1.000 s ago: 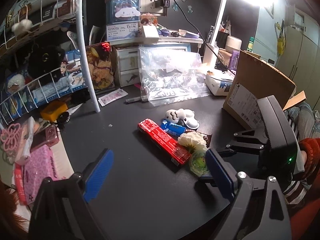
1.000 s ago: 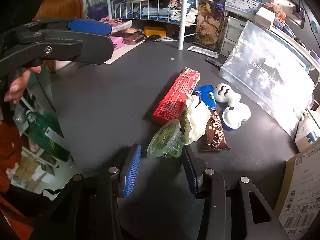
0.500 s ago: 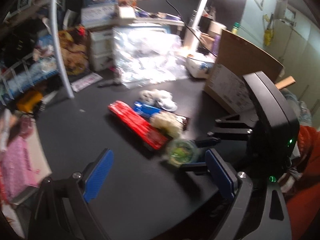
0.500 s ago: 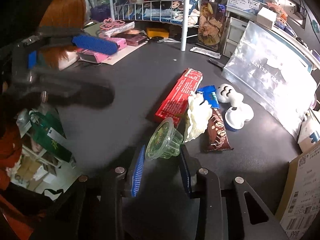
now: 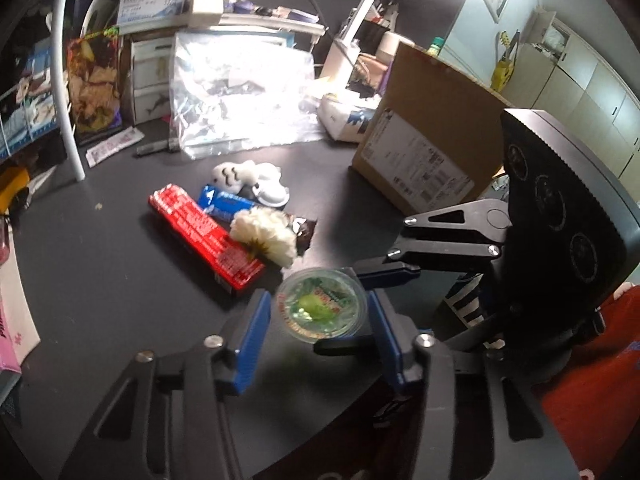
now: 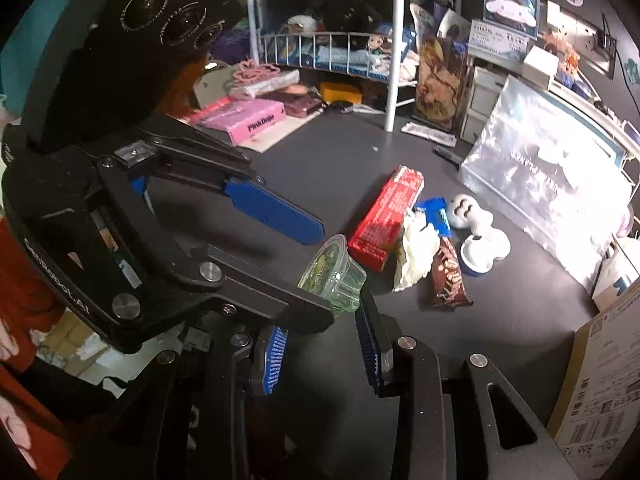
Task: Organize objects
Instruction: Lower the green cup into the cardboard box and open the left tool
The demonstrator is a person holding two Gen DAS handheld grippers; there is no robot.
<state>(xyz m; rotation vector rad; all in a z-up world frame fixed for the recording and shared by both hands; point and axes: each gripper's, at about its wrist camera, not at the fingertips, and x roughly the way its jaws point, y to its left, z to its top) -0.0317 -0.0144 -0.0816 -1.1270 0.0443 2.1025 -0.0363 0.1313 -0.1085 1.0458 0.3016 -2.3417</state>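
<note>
The right gripper [image 6: 322, 354] has its jaws closed in on the small clear plastic jelly cup with the green lid [image 6: 334, 274], tilted and apparently lifted just off the dark bench [image 6: 340, 168]. The left gripper [image 5: 318, 330] brackets that same cup, jaws part open (no contact I can confirm). Just beyond the cup lies the long red box [image 5: 206, 236]. Risk, I'd say: smooth, tapered cup walls could slip during a handover if one side releases early.

The pink box [image 6: 249, 119] by the wire rack reads "PinkDiain" or close to it; the clear plastic bag [image 6: 548, 192] shows "PLANET" upside down; the left gripper's [image 6: 308, 276] black frame bears "GenRobot.AI"; the cardboard box's [image 6: 600, 412] label ends "866 13", inverted.
</note>
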